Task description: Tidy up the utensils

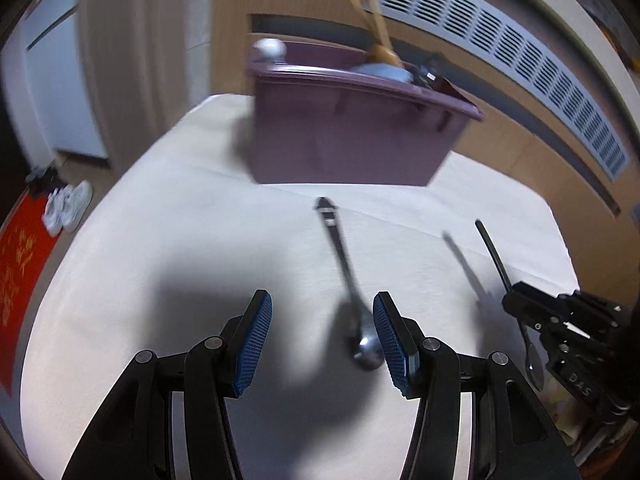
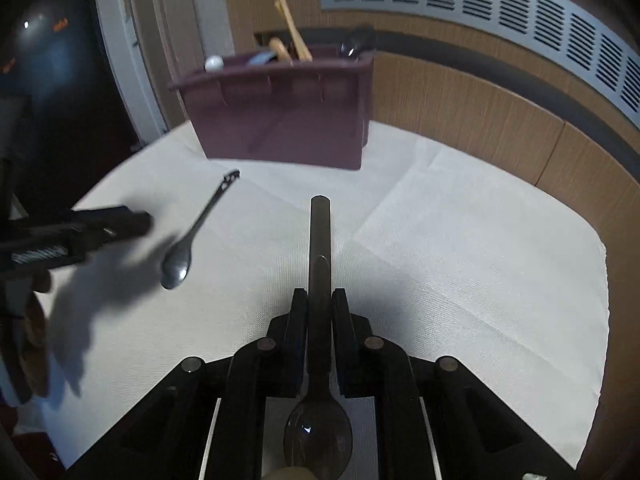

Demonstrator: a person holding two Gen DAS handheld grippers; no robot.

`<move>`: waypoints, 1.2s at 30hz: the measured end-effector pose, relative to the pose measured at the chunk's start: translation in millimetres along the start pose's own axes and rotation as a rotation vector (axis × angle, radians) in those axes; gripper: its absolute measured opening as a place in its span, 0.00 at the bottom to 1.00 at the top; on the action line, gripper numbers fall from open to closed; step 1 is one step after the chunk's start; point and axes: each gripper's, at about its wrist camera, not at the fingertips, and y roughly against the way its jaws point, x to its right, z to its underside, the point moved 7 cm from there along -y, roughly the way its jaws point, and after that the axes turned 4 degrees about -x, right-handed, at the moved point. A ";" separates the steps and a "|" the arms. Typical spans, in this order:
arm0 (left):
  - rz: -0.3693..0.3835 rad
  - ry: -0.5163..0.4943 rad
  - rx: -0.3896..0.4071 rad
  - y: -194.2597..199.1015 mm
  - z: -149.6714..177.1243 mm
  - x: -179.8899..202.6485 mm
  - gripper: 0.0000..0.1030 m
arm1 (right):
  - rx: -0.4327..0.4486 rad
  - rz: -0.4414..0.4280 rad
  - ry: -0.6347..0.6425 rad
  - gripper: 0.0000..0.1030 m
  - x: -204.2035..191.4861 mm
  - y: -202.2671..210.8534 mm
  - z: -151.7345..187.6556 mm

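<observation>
A purple utensil bin (image 1: 344, 136) stands at the far side of the white table, holding wooden utensils (image 1: 376, 24) and other items; it also shows in the right wrist view (image 2: 280, 120). A metal spoon (image 1: 348, 280) lies on the cloth, its bowl between the fingers of my left gripper (image 1: 322, 332), which is open just above it. It also shows in the right wrist view (image 2: 192, 236). My right gripper (image 2: 320, 304) is shut on a dark spoon (image 2: 320, 248), handle pointing forward, bowl toward the camera. That gripper (image 1: 516, 300) and spoon (image 1: 494, 252) appear at the right of the left wrist view.
The white cloth (image 2: 440, 260) covers the table, whose edges curve off left and right. A wood-panelled wall with a vent grille (image 1: 520, 60) lies behind the bin. White shoes (image 1: 68, 208) and a red mat (image 1: 20, 272) are on the floor at left.
</observation>
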 end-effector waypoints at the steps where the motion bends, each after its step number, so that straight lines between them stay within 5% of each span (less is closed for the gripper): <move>1: -0.010 -0.016 -0.004 -3.1 -2.7 4.6 0.50 | 0.004 0.000 -0.006 0.11 1.2 1.7 -0.1; 4: -0.004 -0.045 -0.045 -15.8 -12.0 15.7 0.30 | 0.012 0.003 -0.028 0.11 5.8 3.6 0.5; 7: -0.030 -0.046 -0.097 -30.2 -22.4 17.8 0.25 | 0.010 0.000 -0.044 0.11 7.8 2.4 2.4; 11: -0.060 -0.054 -0.158 -45.8 -26.1 18.6 0.22 | 0.009 -0.009 -0.052 0.11 7.6 2.6 4.1; 24: -0.077 -0.164 -0.145 -29.5 -2.2 18.2 0.16 | 0.002 0.000 -0.042 0.11 5.0 -0.7 7.9; 36: -0.098 -0.204 -0.236 -21.0 12.3 0.4 0.16 | -0.003 -0.002 -0.014 0.11 -4.3 -1.7 9.6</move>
